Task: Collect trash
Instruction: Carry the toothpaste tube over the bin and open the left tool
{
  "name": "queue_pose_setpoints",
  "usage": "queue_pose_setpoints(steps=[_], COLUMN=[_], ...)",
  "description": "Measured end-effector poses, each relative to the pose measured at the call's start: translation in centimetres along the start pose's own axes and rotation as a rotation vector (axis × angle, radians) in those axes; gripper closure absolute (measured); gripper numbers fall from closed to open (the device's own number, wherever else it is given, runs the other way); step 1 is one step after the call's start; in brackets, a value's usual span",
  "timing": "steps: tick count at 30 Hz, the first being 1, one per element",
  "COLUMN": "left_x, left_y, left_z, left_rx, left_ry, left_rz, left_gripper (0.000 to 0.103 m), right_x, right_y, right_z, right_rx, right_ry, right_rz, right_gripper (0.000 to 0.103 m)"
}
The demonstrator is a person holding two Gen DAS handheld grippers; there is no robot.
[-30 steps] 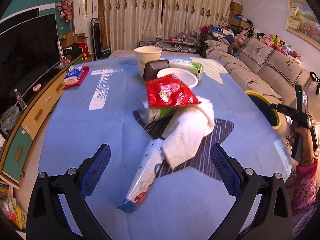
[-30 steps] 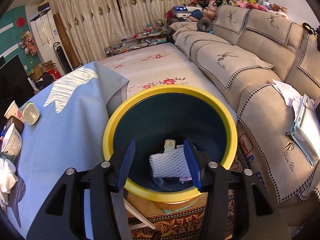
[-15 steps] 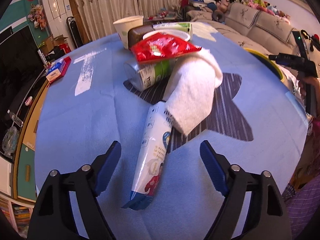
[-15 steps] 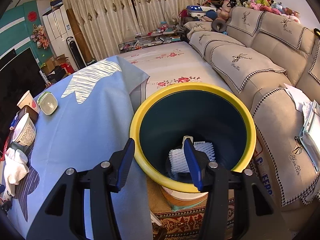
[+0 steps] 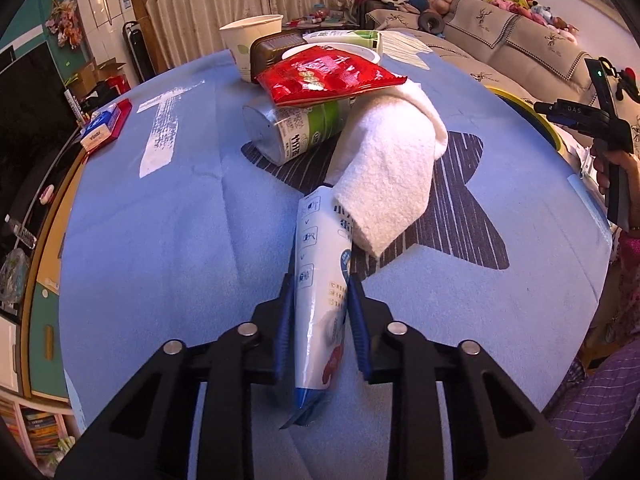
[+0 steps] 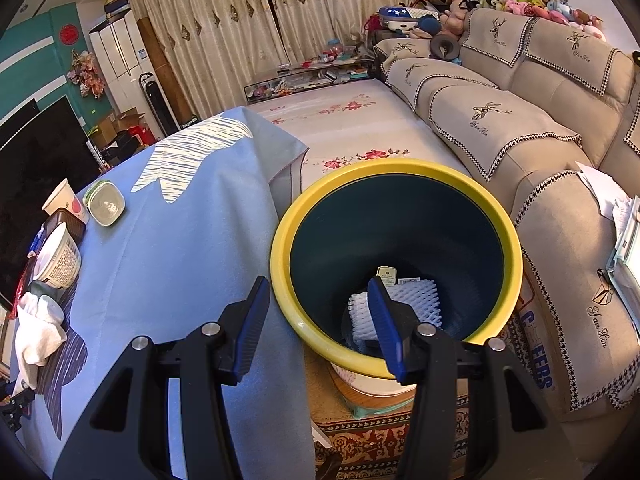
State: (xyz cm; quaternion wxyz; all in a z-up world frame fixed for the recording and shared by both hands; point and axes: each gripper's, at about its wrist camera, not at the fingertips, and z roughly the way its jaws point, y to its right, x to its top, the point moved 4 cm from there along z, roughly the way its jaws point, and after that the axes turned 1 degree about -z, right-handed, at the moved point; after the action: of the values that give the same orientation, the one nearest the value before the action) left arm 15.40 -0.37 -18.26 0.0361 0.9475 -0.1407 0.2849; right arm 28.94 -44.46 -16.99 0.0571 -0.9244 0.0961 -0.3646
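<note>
A long white and blue pouch (image 5: 320,248) lies on the blue tablecloth (image 5: 160,240). My left gripper (image 5: 320,280) is closing on it, its blue pads pressed against both sides of the pouch. A white towel (image 5: 392,168) overlaps the pouch's far end. Behind it lie a green-labelled can (image 5: 292,128), a red snack bag (image 5: 324,74), a paper cup (image 5: 250,40) and a brown box (image 5: 276,50). My right gripper (image 6: 319,282) hangs open and empty over the near rim of the yellow-rimmed bin (image 6: 400,168). A white foam net (image 6: 404,304) lies in the bin.
The bin stands on the floor between the table's edge (image 6: 288,240) and a beige sofa (image 6: 500,120). A red and white box (image 5: 104,128) lies at the table's left edge, beside a TV cabinet (image 5: 40,280). A hand (image 5: 612,168) holds the right gripper at the table's right side.
My left gripper came down over the pouch and its jaws narrowed from wide apart until they clamp it. The right gripper stayed half open while the bin slid rightward in its view.
</note>
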Motion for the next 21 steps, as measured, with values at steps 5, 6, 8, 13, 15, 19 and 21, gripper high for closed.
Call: queue_pose_setpoints(steps=[5, 6, 8, 13, 15, 19, 21], left_x=[-1.1, -1.4, -1.8, -0.5, 1.1, 4.9, 7.3], left_y=[-0.6, -0.7, -0.8, 0.5, 1.7, 4.7, 6.6], left_z=[-1.1, -1.6, -2.7, -6.7, -7.7, -7.8, -7.0], left_rx=[0.013, 0.018, 0.027, 0.012, -0.001, -0.054, -0.098], left_ry=[-0.005, -0.006, 0.003, 0.083, 0.117, 0.155, 0.162], left_rz=[-0.038, -0.044, -0.055, -0.034, -0.008, 0.042, 0.064], left_gripper=[0.082, 0.082, 0.082, 0.082, 0.082, 0.082, 0.082], right_x=[-0.3, -0.3, -0.4, -0.5, -0.5, -0.7, -0.8], right_y=[0.2, 0.3, 0.5, 0.8, 1.0, 1.8, 2.5], right_z=[-0.3, -0.4, -0.6, -0.8, -0.9, -1.3, -1.5], right_rx=[0.008, 0.01, 0.013, 0.022, 0.024, 0.011, 0.001], right_ry=[0.001, 0.001, 0.003, 0.01, 0.013, 0.02, 0.023], right_rz=[0.009, 0.011, 0.016, 0.029, 0.037, 0.046, 0.055], right_gripper=[0.054, 0.054, 0.054, 0.054, 0.054, 0.054, 0.054])
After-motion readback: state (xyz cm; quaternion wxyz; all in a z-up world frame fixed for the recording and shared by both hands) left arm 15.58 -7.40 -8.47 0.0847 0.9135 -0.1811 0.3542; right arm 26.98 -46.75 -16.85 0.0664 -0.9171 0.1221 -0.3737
